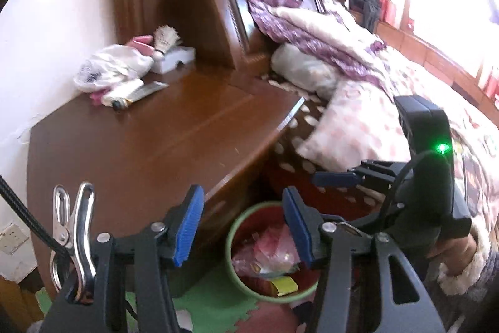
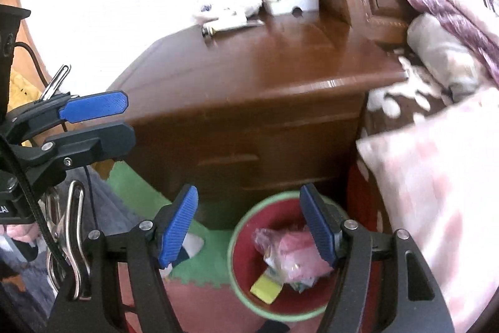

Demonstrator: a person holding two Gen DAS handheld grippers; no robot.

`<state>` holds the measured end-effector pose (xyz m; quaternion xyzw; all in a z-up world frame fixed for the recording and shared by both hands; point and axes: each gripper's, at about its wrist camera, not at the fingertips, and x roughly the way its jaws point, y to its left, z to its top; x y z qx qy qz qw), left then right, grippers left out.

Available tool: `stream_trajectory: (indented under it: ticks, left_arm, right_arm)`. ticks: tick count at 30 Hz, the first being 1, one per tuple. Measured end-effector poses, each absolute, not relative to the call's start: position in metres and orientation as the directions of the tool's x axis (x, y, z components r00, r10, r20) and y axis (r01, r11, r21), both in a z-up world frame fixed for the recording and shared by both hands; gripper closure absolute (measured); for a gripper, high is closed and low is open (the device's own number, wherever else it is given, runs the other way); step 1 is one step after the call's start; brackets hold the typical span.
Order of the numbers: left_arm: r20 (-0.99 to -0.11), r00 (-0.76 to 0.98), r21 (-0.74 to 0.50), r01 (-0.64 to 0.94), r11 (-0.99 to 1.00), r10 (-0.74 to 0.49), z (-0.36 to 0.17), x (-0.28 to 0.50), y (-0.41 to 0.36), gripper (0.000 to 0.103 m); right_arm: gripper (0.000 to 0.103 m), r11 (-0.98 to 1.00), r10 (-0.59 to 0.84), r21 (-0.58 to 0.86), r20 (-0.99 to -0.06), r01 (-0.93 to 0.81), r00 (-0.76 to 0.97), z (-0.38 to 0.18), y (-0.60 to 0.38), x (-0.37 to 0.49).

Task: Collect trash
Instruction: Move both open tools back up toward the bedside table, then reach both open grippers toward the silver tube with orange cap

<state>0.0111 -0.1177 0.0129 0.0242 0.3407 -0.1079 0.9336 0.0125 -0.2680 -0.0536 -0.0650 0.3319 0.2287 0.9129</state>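
A round bin with a green rim (image 1: 230, 242) (image 2: 231, 252) and red inside stands on the floor between the nightstand and the bed. It holds pink and clear plastic wrappers (image 1: 271, 252) (image 2: 290, 252) and a yellow packet (image 1: 285, 286) (image 2: 265, 287). My left gripper (image 1: 243, 227) hangs open above the bin, nothing between its blue pads. My right gripper (image 2: 248, 227) is open too, over the same bin and holding nothing. Each wrist view shows the other gripper beside it: the right gripper (image 1: 335, 178), the left gripper (image 2: 99, 124).
A brown wooden nightstand (image 1: 156, 139) (image 2: 249, 67) stands behind the bin. At its back lie a plastic bag (image 1: 106, 67), a tube (image 1: 134, 92), a white box (image 1: 174, 58) and a shuttlecock (image 1: 167, 36). The bed with a pink pillow (image 2: 436, 177) is on the right. Green and red foam mats cover the floor.
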Motion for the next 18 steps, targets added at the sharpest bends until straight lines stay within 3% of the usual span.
stream_trajectory:
  ticks: [18]
  left_arm:
    - [-0.589,0.796,-0.155,0.057,0.986,-0.139,0.035,0.048,-0.046,0.046]
  right_arm:
    - [0.031,0.873,0.464,0.152,-0.549,-0.463,0.695,-0.025,-0.233,0.058]
